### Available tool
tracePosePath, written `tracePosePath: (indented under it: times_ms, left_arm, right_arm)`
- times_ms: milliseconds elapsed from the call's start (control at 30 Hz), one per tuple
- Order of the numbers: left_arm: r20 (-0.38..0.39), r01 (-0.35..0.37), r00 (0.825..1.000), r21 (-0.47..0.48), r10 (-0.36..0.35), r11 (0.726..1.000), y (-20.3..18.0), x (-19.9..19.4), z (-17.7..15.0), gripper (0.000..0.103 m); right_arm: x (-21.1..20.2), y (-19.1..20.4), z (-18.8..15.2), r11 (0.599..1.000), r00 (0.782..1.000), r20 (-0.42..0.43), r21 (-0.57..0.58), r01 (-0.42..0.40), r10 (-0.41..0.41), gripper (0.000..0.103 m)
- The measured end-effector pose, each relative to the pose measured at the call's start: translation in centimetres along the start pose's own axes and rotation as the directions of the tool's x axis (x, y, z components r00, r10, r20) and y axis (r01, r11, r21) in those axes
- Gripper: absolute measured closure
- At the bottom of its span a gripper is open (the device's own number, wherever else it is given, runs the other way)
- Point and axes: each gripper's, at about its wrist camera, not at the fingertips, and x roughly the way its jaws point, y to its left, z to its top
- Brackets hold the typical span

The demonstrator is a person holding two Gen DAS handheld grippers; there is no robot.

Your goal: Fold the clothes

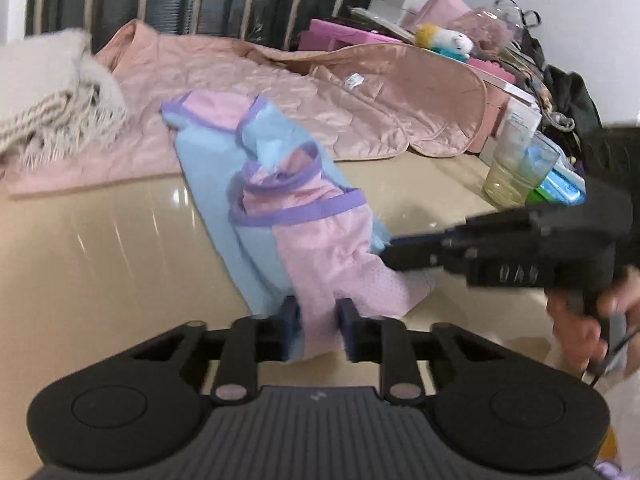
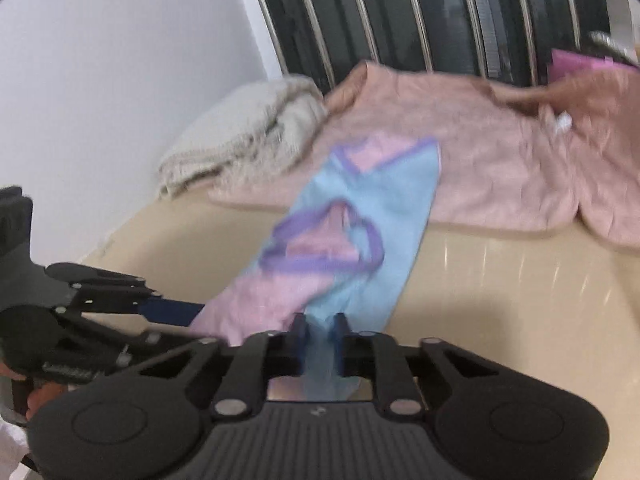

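Observation:
A small pink and light-blue garment (image 1: 280, 200) with purple trim lies stretched across the beige table (image 1: 100, 248), its far end over a pink quilted jacket (image 1: 240, 92). My left gripper (image 1: 318, 320) is shut on the garment's near pink edge. My right gripper (image 2: 322, 334) is shut on the garment's (image 2: 352, 232) near blue edge. The right gripper also shows in the left wrist view (image 1: 390, 254), coming in from the right onto the garment. The left gripper shows in the right wrist view (image 2: 200, 316), at the pink edge.
A grey fringed knit (image 1: 52, 96) lies at the back left. A drinking glass (image 1: 516, 168), boxes, a plush toy (image 1: 444, 42) and bags crowd the back right. A dark striped wall (image 2: 400, 12) runs behind the table (image 2: 500, 300).

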Motion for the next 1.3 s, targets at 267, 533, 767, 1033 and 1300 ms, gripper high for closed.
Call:
tracePosePath:
  times_ms: [267,533,767,1033,1300]
  left_arm:
    - [-0.054,0.116,0.992,-0.038,-0.118,0.992,-2.4,-5.7,-5.4,0.083]
    - [0.201,-0.137,0.979,0.578,0.022,0.805,-9.3,-10.7,-10.7,0.035]
    - [0.297,-0.319,0.946,0.922,0.127,0.221,-12.8,-5.4,-18.9,0.035]
    - [0.26,-0.28,0.959,0.919,0.109,0.276,-11.4,-4.6,-17.4,0.066]
    - [0.038,-0.034,0.999,0.879,0.001,0.475,-10.7,-9.3,-13.3,0.094]
  right_arm:
    - [-5.4,4.7,-5.4,0.998,0.999,-0.04,-0.066,0.003,-0.005,0.094]
    - [-13.5,10.0,-10.9,0.765,0.968,0.248,-0.632,0.125,0.046,0.03]
    - [-9.7,13.4,-16.6,0.28,0.988,0.156,-0.949,0.145,0.019,0.034]
    - [-8.0,12.9,-17.0,0.204,0.987,0.15,-0.966,0.158,-0.056,0.083]
    - [-11.3,12.7,-13.5,0.348,0.998,-0.034,-0.936,-0.048,0.046,0.096]
